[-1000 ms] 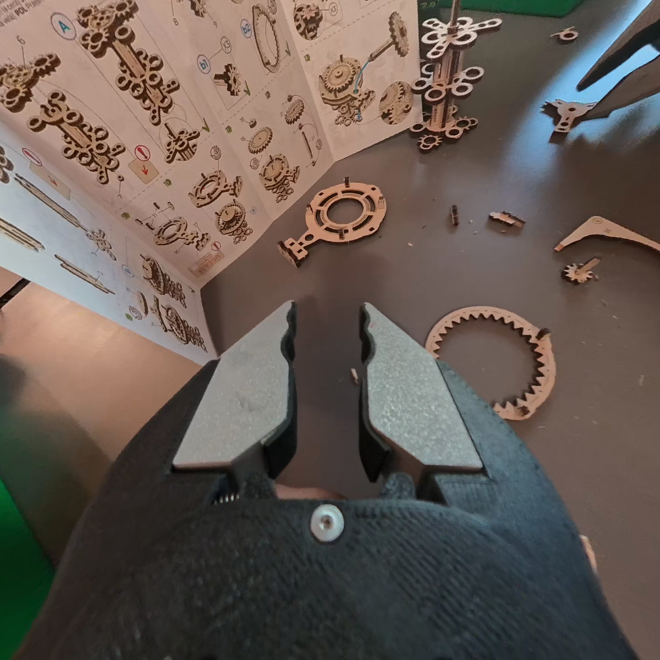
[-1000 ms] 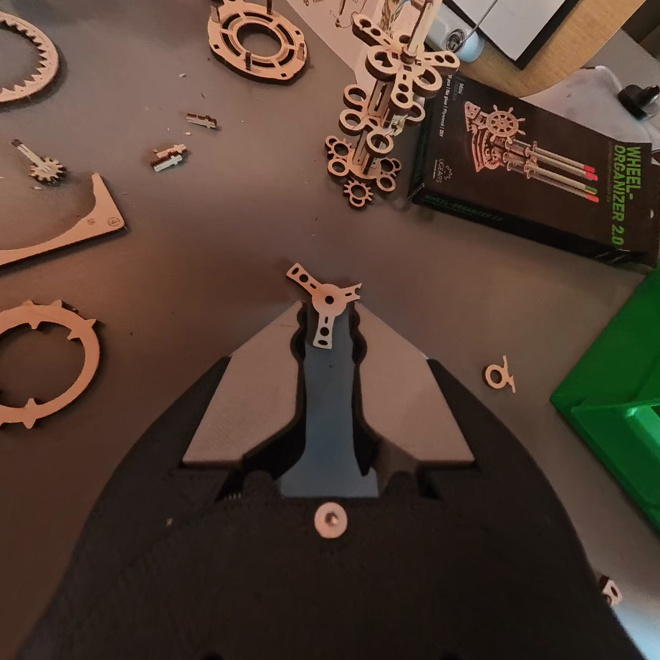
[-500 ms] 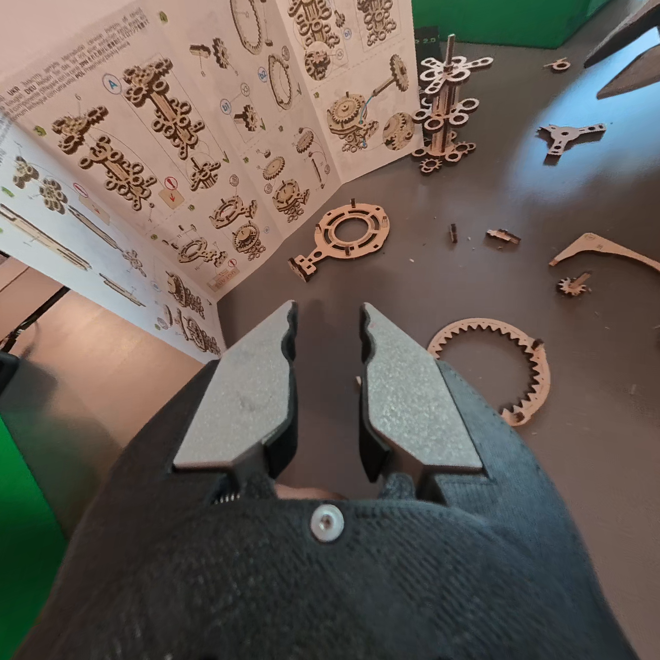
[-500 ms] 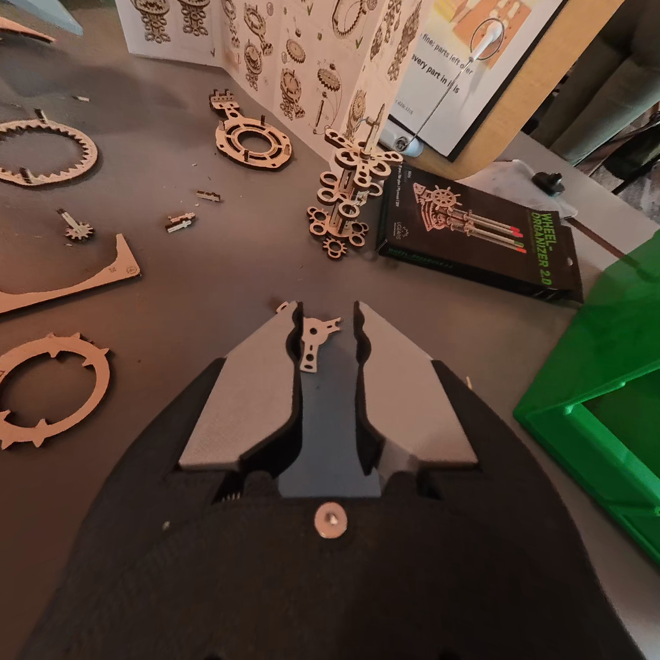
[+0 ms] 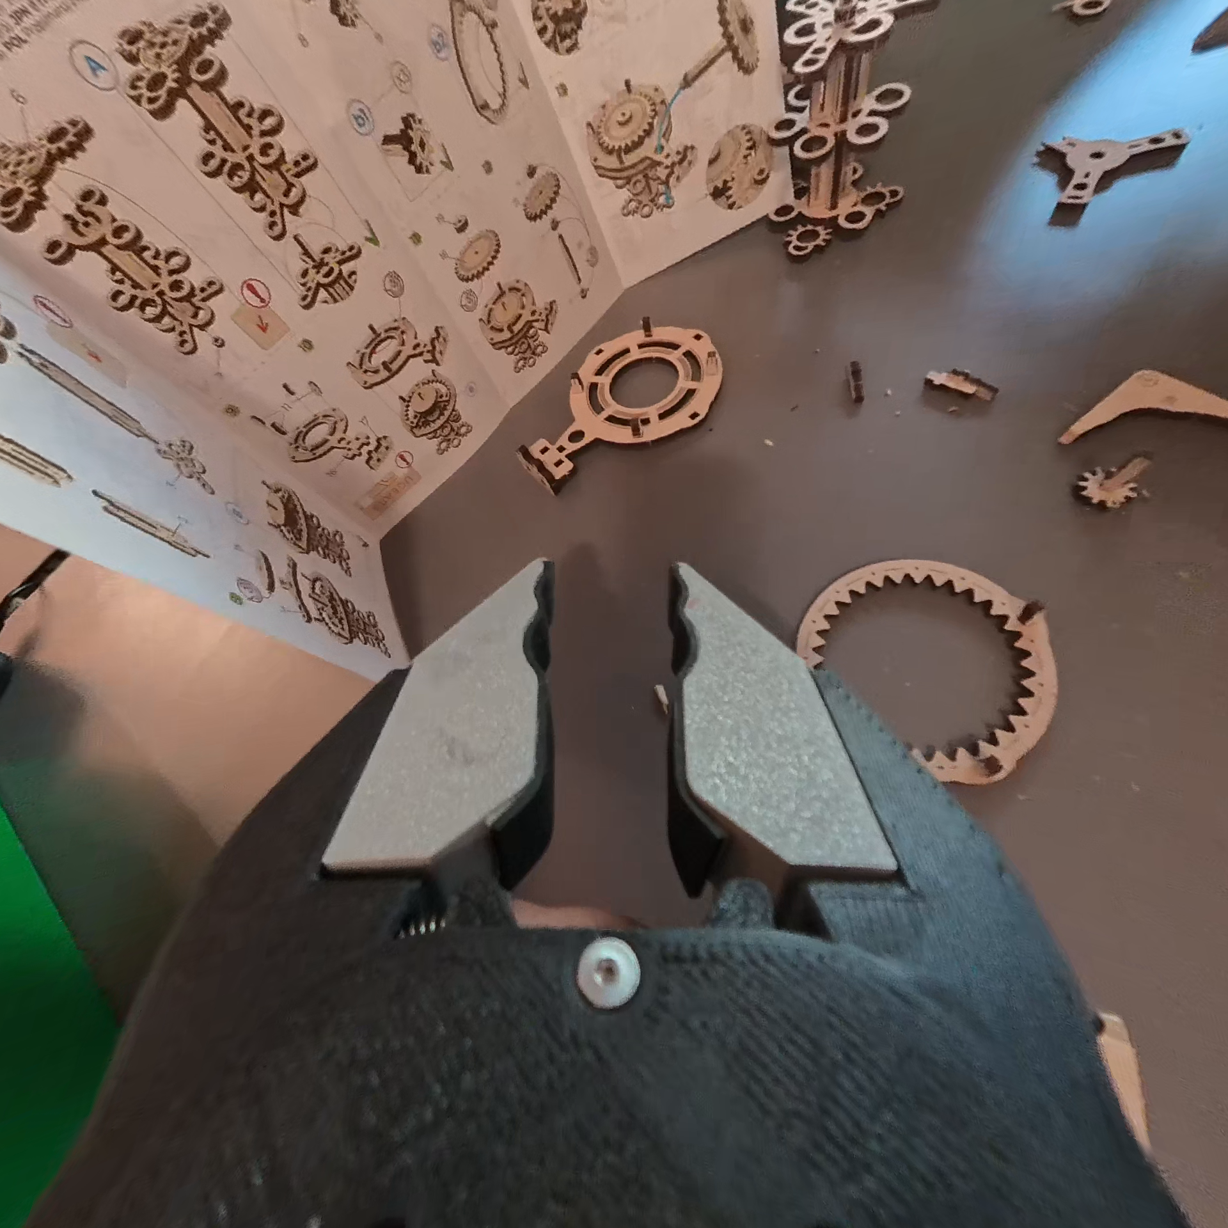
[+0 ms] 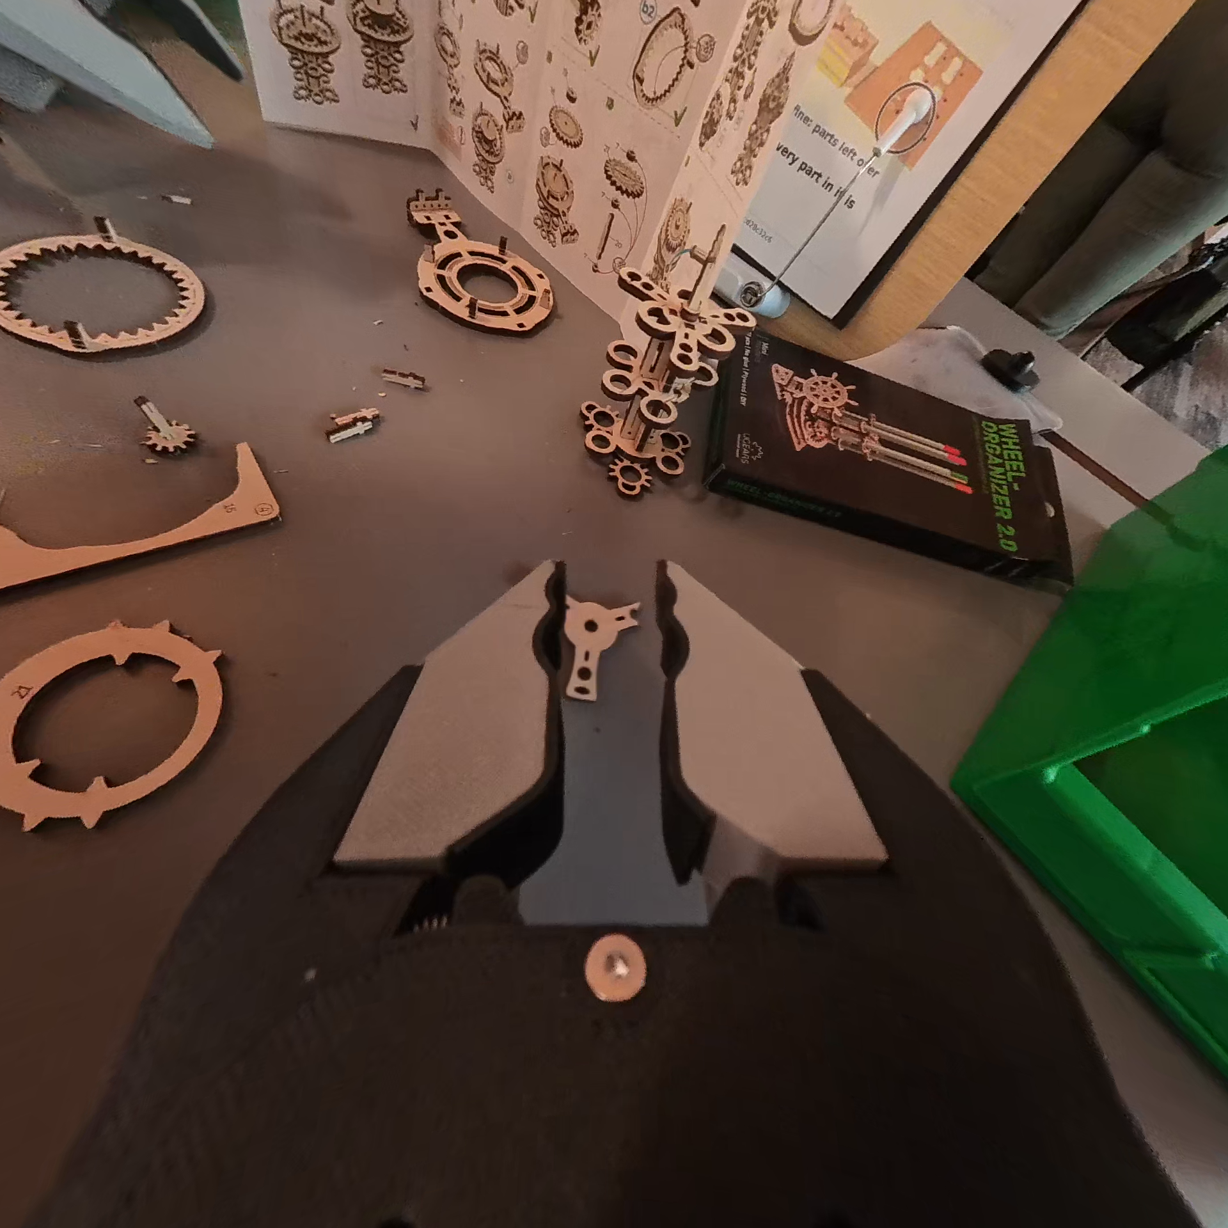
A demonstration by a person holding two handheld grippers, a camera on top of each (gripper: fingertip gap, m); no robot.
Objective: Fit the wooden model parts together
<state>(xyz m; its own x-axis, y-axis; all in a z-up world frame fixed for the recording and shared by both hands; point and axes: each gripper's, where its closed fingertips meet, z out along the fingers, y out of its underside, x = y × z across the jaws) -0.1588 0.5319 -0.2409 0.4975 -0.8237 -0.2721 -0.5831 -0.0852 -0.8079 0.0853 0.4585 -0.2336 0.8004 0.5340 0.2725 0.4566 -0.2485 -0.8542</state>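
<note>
My right gripper is open and hovers over a small three-armed wooden piece, which lies flat on the dark table between its fingers, untouched. The same piece shows far right in the left wrist view. My left gripper is open and empty above bare table. A toothed ring lies just right of it, and a round slotted plate with a handle lies ahead. The upright wooden tower of looped discs stands ahead of the right gripper, in front of the folded instruction sheet.
A spiked ring, a curved offcut, a small gear on a pin and small pegs lie left of the right gripper. A dark kit box lies beside the tower. A green bin stands at the right. My right fingertips sit around 25 centimetres from my left ones. The curved offcut sits 12 centimetres or so from the ends of my right fingers.
The right gripper has tilted up and drawn back, so the three-armed piece now sits deeper between its fingers. The left gripper drew back, then came forward again. Both stay open.
</note>
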